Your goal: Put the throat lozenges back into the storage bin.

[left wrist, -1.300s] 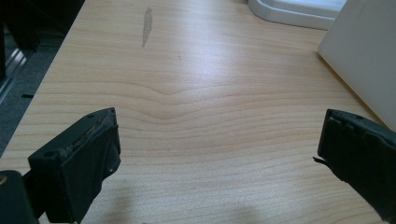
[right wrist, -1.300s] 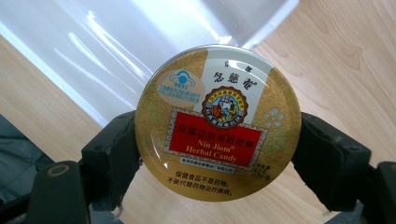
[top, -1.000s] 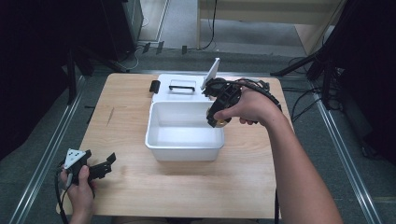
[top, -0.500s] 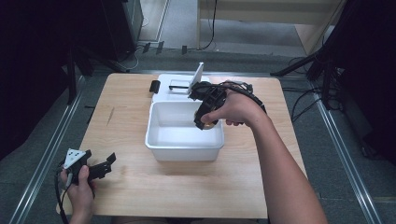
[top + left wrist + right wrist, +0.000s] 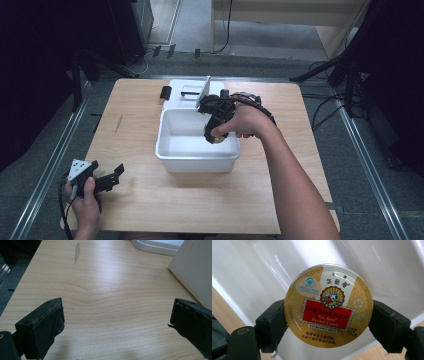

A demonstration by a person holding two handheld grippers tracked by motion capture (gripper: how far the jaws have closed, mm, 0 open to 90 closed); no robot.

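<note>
We see the right gripper (image 5: 216, 136) held over the near right corner of a white plastic bin (image 5: 172, 150) that sits mid-tabletop. Its jaws are clamped on a round gold candy tin (image 5: 328, 304), one jaw at each side of the rim. In the right gripper view the tin's lid faces us: a red label reading "Nin Jiom Herbal Candy", Chinese print above and below. The white inner walls of the bin lie behind the tin. In the high view only a yellow sliver of the tin (image 5: 218, 139) shows below the hand.

Behind the bin lies its white lid (image 5: 185, 91), flat on the wooden tabletop (image 5: 280, 190), with a small black object (image 5: 165, 92) just to the lid's left.

The left gripper (image 5: 116, 174) rests at the near left of the tabletop, well apart from the bin. Its jaws stand wide apart with nothing between them, bare wood showing in the gap in the left gripper view.
</note>
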